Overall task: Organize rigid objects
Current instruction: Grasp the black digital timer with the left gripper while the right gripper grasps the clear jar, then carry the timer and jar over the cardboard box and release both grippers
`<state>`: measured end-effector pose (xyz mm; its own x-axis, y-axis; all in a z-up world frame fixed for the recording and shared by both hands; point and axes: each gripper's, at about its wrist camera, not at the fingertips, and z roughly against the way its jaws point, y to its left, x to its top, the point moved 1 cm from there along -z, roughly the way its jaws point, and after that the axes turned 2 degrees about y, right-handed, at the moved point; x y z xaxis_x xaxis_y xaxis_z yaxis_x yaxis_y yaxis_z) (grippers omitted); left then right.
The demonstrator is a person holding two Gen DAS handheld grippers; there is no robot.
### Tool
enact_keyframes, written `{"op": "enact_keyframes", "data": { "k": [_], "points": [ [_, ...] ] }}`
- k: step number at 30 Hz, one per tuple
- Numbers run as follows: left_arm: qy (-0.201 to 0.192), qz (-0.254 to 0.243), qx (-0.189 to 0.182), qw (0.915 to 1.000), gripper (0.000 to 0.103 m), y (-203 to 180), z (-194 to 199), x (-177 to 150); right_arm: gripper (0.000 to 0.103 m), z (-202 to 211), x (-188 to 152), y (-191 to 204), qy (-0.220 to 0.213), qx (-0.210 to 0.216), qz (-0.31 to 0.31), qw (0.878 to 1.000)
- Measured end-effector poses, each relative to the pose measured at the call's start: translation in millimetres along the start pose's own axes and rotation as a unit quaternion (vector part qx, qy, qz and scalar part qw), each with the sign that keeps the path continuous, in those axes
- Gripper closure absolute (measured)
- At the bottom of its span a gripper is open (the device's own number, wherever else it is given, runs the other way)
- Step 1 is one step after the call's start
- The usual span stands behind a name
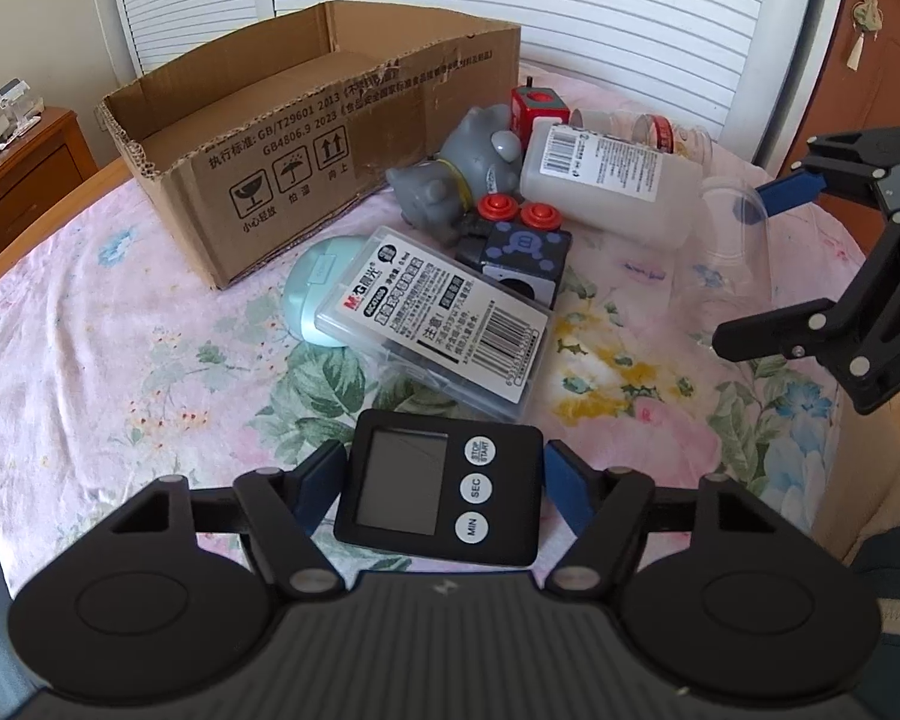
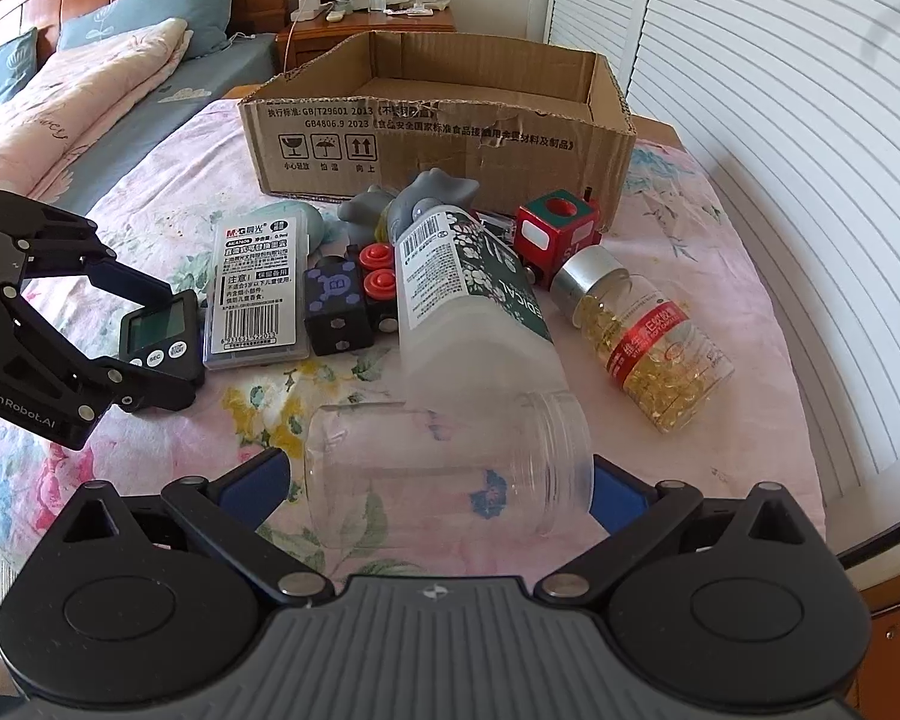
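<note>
Two grips look unsure: the left gripper (image 1: 444, 483) pinches the black timer (image 1: 441, 495) low over the bedsheet (image 1: 120, 372), the right gripper (image 2: 444, 489) clamps a clear jar (image 2: 444, 468) lying sideways, and either smooth thing could slip before reaching the cardboard box (image 2: 438, 138).

timer (image 1: 441, 495): black, face up, bed near edge | clear jar (image 2: 450, 462): empty, on side | cardboard box (image 2: 444, 120): open, upright

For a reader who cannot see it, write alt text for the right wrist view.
The right gripper brackets a clear empty jar lying sideways on a floral bedspread. Beyond lie a white bottle, a capsule bottle and an open cardboard box; the left gripper holds a black timer.
</note>
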<state>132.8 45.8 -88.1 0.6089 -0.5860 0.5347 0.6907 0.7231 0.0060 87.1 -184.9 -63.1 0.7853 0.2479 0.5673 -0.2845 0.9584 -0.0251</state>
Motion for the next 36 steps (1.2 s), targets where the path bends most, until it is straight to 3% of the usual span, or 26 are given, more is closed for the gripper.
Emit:
{"op": "enact_keyframes", "data": {
  "k": [5,8,11,23,30,36],
  "points": [
    [0.002,-0.015,0.007,0.9999,0.031,-1.6,2.2,-1.3,0.002,-0.8,1.6,2.0,0.001,-0.002,0.014,1.0],
    [0.008,-0.012,-0.003,0.9999,0.03,1.7,1.2,-1.1,0.01,-3.1,2.0,3.1,0.007,-0.006,0.023,1.0],
    [0.012,-0.008,-0.015,0.9998,0.033,3.7,1.5,-1.8,0.01,-2.0,0.8,4.6,0.008,-0.005,0.029,1.0],
    [0.011,0.01,0.002,0.9999,0.034,-2.0,31.8,2.5,0.01,32.7,9.8,1.4,-0.014,0.023,0.065,0.998],
    [-0.023,0.017,0.033,0.9991,0.034,0.1,59.7,35.2,0.01,55.7,34.2,-13.6,-0.055,0.036,0.078,0.995],
    [-0.055,0.03,0.06,0.9963,0.034,15.3,66.4,84.0,0.01,61.2,69.4,-26.6,-0.094,0.038,0.091,0.991]
  ]
}}
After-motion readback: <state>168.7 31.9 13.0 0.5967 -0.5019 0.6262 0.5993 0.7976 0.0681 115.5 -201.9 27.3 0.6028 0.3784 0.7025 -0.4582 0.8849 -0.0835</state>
